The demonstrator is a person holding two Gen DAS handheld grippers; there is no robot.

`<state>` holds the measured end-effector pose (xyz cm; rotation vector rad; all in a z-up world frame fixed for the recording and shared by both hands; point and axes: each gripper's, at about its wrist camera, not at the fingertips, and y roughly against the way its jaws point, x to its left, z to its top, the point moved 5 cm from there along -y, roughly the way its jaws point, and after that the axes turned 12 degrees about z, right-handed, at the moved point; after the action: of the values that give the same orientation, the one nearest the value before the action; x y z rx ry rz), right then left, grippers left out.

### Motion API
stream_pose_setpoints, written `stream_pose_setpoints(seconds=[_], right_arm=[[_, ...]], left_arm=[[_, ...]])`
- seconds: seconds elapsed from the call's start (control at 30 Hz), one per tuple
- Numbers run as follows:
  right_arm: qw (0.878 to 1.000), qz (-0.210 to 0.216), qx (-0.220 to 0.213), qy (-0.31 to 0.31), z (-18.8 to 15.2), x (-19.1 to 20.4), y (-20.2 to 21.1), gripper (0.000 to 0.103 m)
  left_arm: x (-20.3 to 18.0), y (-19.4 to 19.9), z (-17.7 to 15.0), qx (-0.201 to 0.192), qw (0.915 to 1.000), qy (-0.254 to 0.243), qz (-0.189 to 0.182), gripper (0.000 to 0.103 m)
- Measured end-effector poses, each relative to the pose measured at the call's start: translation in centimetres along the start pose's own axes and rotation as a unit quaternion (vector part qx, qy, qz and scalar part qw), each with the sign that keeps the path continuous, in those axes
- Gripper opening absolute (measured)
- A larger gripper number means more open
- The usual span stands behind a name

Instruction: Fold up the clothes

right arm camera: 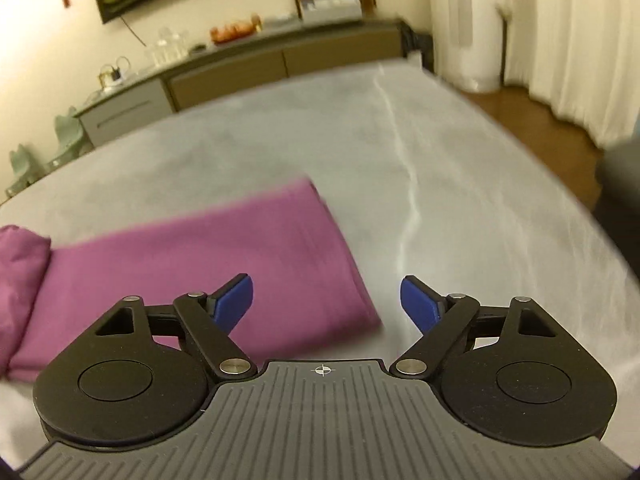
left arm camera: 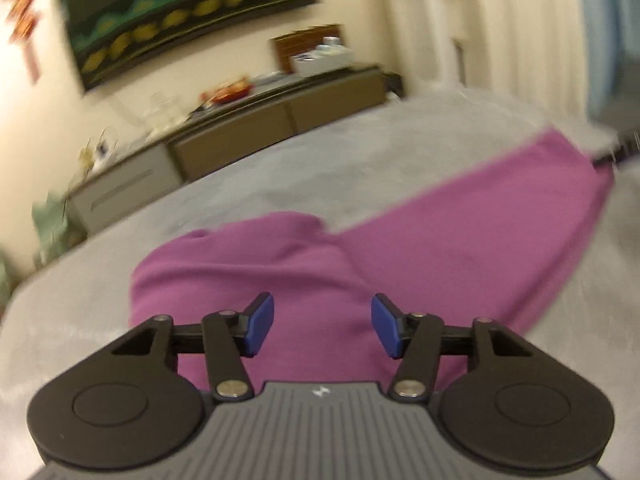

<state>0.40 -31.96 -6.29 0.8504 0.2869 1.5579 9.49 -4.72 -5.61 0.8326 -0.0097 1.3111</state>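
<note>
A purple garment (left arm camera: pixel 400 248) lies on a grey bed (left arm camera: pixel 320 160), one long part stretching toward the far right and a bunched part nearer. My left gripper (left arm camera: pixel 322 326) hovers open over the bunched end, nothing between its blue pads (left arm camera: pixel 262 326). In the right wrist view the same purple garment (right arm camera: pixel 200 264) lies flat as a folded band with a crumpled lump at the left edge. My right gripper (right arm camera: pixel 326 304) is open above the band's near right corner, its left pad over cloth and its right pad (right arm camera: pixel 416 306) over bare bed (right arm camera: pixel 460 160).
A low sideboard (right arm camera: pixel 256 64) with bottles, a tray and boxes runs along the far wall under a dark picture (left arm camera: pixel 188 12). Pale curtains (right arm camera: pixel 560 40) and wooden floor (right arm camera: pixel 540 128) lie to the right. A raised crease (right arm camera: pixel 404 184) runs down the bed cover.
</note>
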Motion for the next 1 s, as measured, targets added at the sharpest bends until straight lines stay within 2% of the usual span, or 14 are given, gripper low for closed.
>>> stream_pose_setpoints(seconds=[0.1, 0.27, 0.37, 0.53, 0.63, 0.73, 0.9, 0.97, 1.0], right_arm=[[1.0, 0.024, -0.005, -0.01, -0.4, -0.2, -0.3, 0.087], [0.999, 0.015, -0.017, -0.026, 0.1, -0.6, -1.8, 0.088], [0.999, 0.022, -0.019, -0.025, 0.2, -0.3, -2.6, 0.089], [0.999, 0.002, -0.027, -0.026, 0.2, -1.2, -3.9, 0.089], [0.999, 0.007, -0.026, -0.018, 0.0, -1.1, -4.2, 0.089], [1.0, -0.003, -0.017, 0.02, -0.3, 0.0, -4.7, 0.088], [0.999, -0.013, -0.013, 0.043, -0.3, 0.4, -5.1, 0.088], [0.998, -0.013, -0.012, 0.054, -0.3, 0.7, -5.1, 0.078], [0.998, -0.013, -0.012, 0.06, -0.3, 0.9, -5.1, 0.061]], left_arm=[[-1.8, 0.1, -0.6, -0.013, 0.9991, -0.04, 0.009, 0.058], [-2.9, 0.1, -1.1, -0.027, 0.9978, -0.06, -0.012, 0.066], [-3.8, -0.1, -1.4, -0.031, 0.9958, -0.086, -0.004, 0.066], [-4.5, 0.4, -1.0, -0.052, 0.994, -0.096, -0.005, 0.068], [-4.5, -0.2, -1.4, -0.041, 0.9943, -0.099, -0.003, 0.069], [-4.7, -0.6, -1.6, -0.029, 0.9942, -0.104, 0.001, 0.069], [-4.9, -0.3, -1.8, -0.029, 0.9936, -0.11, 0.001, 0.07], [-5.1, -0.2, -1.8, -0.031, 0.993, -0.114, -0.001, 0.07], [-5.2, -0.2, -1.8, -0.032, 0.9928, -0.116, -0.001, 0.07]])
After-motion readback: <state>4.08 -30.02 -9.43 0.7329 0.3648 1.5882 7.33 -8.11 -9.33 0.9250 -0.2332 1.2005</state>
